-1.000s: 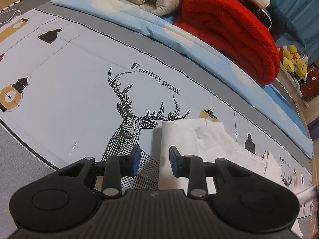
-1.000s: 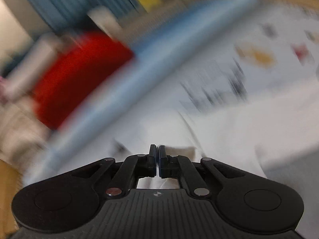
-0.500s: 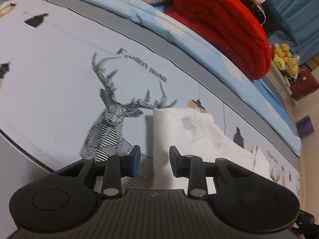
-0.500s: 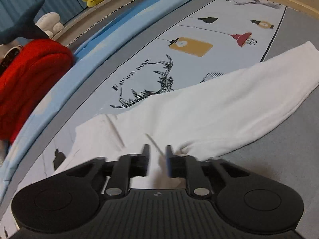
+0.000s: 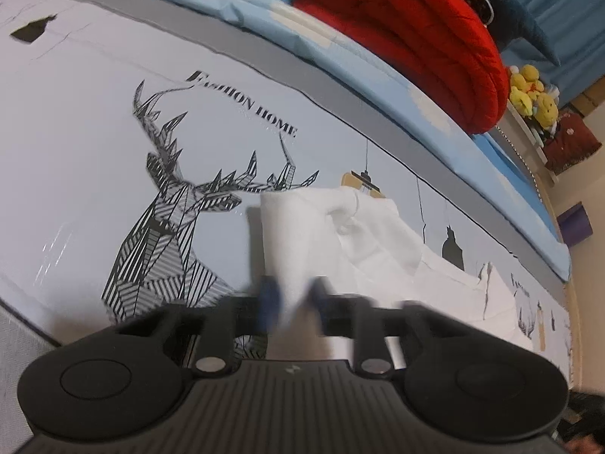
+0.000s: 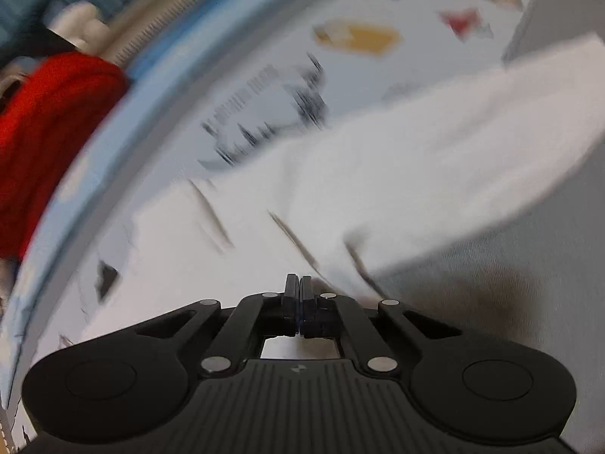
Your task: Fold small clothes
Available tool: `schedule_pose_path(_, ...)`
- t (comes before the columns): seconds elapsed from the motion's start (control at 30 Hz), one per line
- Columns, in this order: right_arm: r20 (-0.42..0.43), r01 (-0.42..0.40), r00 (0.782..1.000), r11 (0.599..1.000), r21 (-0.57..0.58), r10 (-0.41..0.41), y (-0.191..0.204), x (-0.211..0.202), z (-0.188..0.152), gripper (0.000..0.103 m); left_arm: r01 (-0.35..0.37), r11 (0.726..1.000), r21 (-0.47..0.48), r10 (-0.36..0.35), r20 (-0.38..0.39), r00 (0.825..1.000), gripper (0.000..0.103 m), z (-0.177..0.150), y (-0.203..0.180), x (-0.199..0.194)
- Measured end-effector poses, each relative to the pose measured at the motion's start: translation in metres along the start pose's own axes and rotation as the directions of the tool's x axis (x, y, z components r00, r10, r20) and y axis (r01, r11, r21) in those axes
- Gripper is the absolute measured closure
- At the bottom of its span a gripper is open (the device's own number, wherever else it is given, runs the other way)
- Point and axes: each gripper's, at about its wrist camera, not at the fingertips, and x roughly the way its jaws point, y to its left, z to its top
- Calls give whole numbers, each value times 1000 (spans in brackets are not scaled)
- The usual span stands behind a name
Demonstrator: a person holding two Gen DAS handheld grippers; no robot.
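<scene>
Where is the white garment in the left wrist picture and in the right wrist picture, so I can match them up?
Left wrist: the white garment runs from lower centre toward the right edge, with a fold between the blurred fingers of the left gripper.
Right wrist: the garment stretches from lower centre to upper right, blurred.
Shared landmark: the red blanket, upper right in the left wrist view, at the left edge in the right wrist view.

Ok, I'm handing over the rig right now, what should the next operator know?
Left gripper: jaws just closed, shut on the near end of the white garment.
Right gripper: jaws just closed, shut over the garment's edge; whether it pinches fabric is lost in blur.
Garment lies rumpled on the deer-print sheet, long sleeve stretched out.
Done: grasping only. Left: every fold.
</scene>
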Motion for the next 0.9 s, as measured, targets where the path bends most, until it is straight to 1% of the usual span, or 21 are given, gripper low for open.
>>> schedule_pose_path(0.03,56,-54,997,998,-23,55,6,-9,3,103,1,1000,9,-1,25,1000,99,1,-1,-3)
schedule_pose_path(0.07,134,-106,984,992,-65,114,14,-24,5,103,3,1000,20,-5,72,997,99,2,-4,-9)
schedule_pose_path(0.1,197,-140,968,986,-94,157,18,-35,6,103,7,999,33,-11,103,995,99,3,-7,-15)
schedule_pose_path(0.13,268,-179,941,976,-127,208,22,-48,7,103,14,998,57,-22,138,990,99,5,-12,-22)
schedule_pose_path(0.17,315,-192,921,970,-149,231,24,-57,7,103,9,996,85,-22,150,988,98,5,-17,-24)
schedule_pose_path(0.2,356,-163,909,972,-170,215,25,-63,9,103,-23,993,113,7,143,990,94,6,-21,-24)
schedule_pose_path(0.23,370,-119,912,977,-176,177,25,-62,9,103,-75,989,128,61,109,992,88,6,-22,-20)
schedule_pose_path(0.27,357,-70,926,984,-166,126,24,-56,9,103,-137,981,133,130,65,989,83,6,-22,-15)
schedule_pose_path(0.3,288,-19,956,991,-135,57,19,-44,11,100,-194,971,141,191,35,981,83,5,-21,-14)
schedule_pose_path(0.33,214,9,977,995,-96,12,13,-32,12,100,-200,970,137,197,34,980,83,5,-20,-18)
schedule_pose_path(0.37,119,20,993,999,-32,-16,3,-20,11,99,-174,977,123,170,35,985,83,6,-19,-23)
schedule_pose_path(0.4,53,28,998,999,16,-29,-5,-12,8,98,-134,985,108,132,26,991,81,8,-19,-29)
schedule_pose_path(0.47,-36,52,998,997,56,-50,-12,-3,1,90,-67,993,93,67,1,998,79,8,-18,-41)
schedule_pose_path(0.53,-70,69,995,995,71,-64,-9,0,-6,76,-65,990,123,71,-42,997,79,3,-19,-47)
schedule_pose_path(0.63,-114,85,991,993,79,-76,-8,1,-13,75,-89,970,224,117,-111,987,79,-11,-14,-49)
schedule_pose_path(0.67,-123,95,989,992,80,-85,-8,4,-14,75,-89,960,266,130,-141,981,79,-16,-13,-47)
schedule_pose_path(0.73,-156,112,983,989,99,-96,-12,12,-16,75,-66,936,345,134,-178,975,79,-25,-12,-45)
schedule_pose_path(0.77,-163,115,982,987,110,-96,-13,14,-16,75,-60,927,369,135,-181,974,79,-28,-13,-43)
schedule_pose_path(0.83,-153,115,983,988,99,-99,-13,10,-24,75,-27,911,412,107,-171,980,79,-32,-17,-39)
schedule_pose_path(0.87,-145,114,984,989,91,-100,-12,11,-24,74,-22,904,426,103,-168,980,79,-34,-19,-36)
schedule_pose_path(0.9,-139,107,986,991,80,-95,-11,13,-23,77,-26,896,443,106,-157,982,79,-36,-18,-35)
